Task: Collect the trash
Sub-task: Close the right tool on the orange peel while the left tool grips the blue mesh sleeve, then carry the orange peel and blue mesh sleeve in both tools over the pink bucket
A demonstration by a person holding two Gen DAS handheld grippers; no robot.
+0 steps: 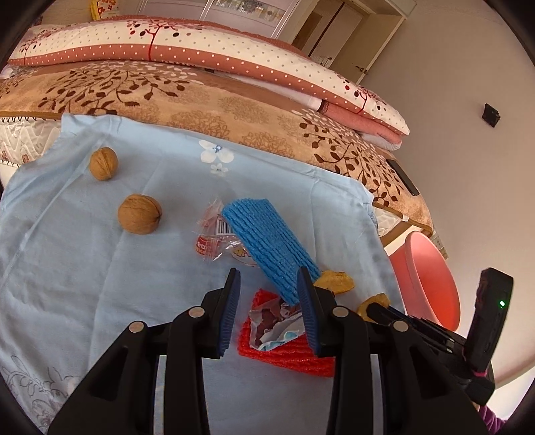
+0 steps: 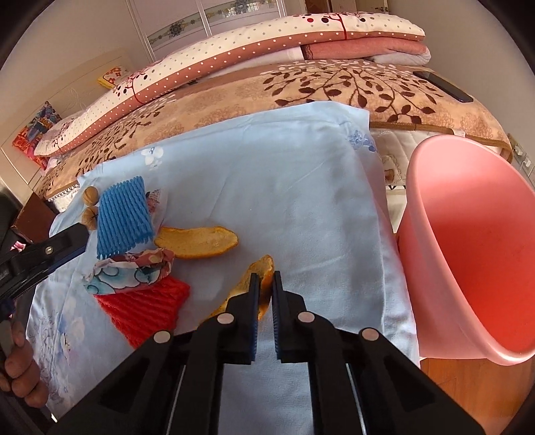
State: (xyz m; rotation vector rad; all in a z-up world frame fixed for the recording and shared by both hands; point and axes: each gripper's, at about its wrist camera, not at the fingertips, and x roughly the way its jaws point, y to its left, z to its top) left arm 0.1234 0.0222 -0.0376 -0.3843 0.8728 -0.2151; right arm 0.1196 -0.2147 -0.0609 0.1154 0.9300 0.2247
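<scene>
The right gripper (image 2: 264, 284) had its jaws pinching the nearer orange peel (image 2: 259, 277), just left of the pink bin (image 2: 468, 251). Light, curled and slightly stiff, it seemed best held across its edge. The left gripper (image 1: 269, 294) hung with jaws spread over the crumpled wrapper (image 1: 277, 323).

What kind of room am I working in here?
Most likely a bedroom: the trash lies on a light blue sheet spread over a bed, with folded quilts stacked behind and wardrobe doors beyond. A pink bin stands beside the bed.
</scene>
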